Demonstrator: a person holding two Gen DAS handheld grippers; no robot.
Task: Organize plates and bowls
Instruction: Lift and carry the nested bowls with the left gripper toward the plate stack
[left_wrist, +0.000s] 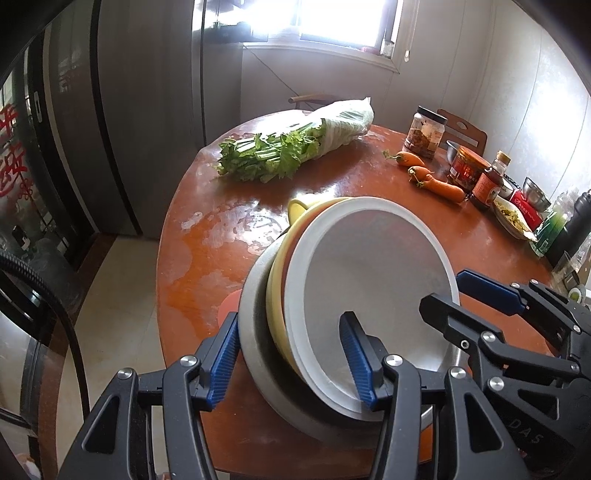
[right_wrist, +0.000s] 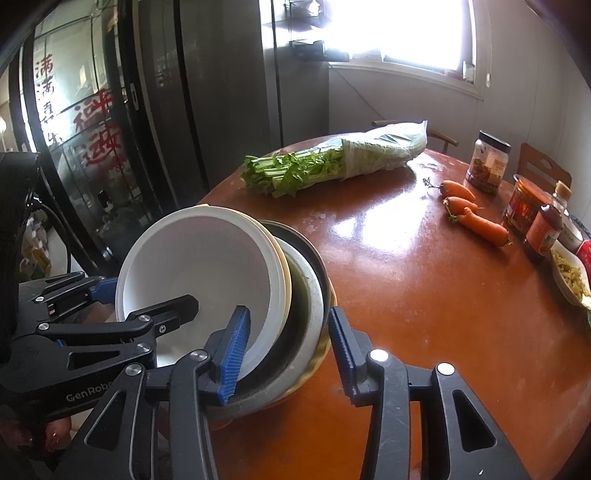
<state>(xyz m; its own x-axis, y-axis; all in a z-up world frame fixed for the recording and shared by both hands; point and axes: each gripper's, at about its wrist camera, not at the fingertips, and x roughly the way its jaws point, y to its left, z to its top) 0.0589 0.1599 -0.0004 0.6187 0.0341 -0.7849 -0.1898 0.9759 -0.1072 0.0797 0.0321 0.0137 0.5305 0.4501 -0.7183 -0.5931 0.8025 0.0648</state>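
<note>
Visibly tilted nested bowls (left_wrist: 332, 295), white innermost

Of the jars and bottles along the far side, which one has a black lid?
The tall clear jar with dark contents, farthest back beside the carrots. The squat red-labelled jar and the sauce bottle nearer have no black lid.

White bowl (left_wrist: 369, 266), yellow bowl (left_wrist: 297, 209), grey plate (left_wrist: 255, 332), orange carrots (left_wrist: 436, 181), reddish-brown desk (left_wrist: 221, 236), blue-padded black fingers (left_wrist: 356, 356).

A tilted stack of nested dishes (left_wrist: 332, 295), white bowl (right_wrist: 207, 266) innermost, then yellow and orange plates and a grey bowl (left_wrist: 258, 354) outermost, leans at the table's near edge.
</note>
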